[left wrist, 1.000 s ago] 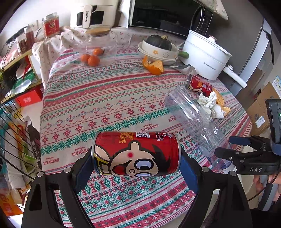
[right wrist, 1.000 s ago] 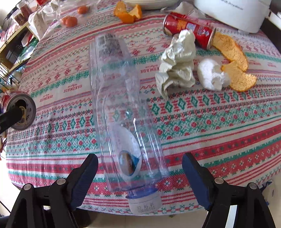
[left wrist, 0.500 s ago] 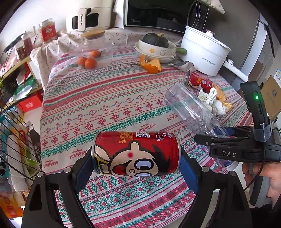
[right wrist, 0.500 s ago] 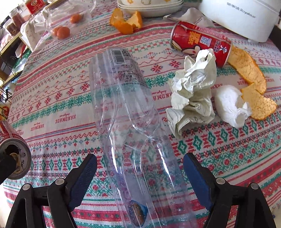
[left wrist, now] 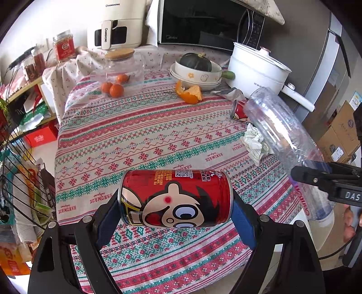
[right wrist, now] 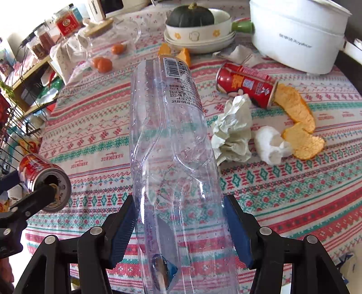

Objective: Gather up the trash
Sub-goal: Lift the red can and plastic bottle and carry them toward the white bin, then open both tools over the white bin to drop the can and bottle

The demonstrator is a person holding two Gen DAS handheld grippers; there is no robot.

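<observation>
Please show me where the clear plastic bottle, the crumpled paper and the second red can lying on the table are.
clear plastic bottle [right wrist: 174,144], right wrist view, middle of its body.
crumpled paper [right wrist: 234,130], right wrist view, centre of the wad.
second red can [right wrist: 245,87], right wrist view, its printed side.

A home kitchen: at twelve o'clock a black microwave oven [left wrist: 203,21] stands behind the desk [left wrist: 140,135] with its red-and-green patterned cloth, a white air fryer [left wrist: 115,27] at eleven, a white electric cooking pot [left wrist: 258,70] at one, a grey refrigerator [left wrist: 334,67] at two, and stacked white ceramic bowls [left wrist: 196,75] holding a dark green squash [left wrist: 195,61].
</observation>
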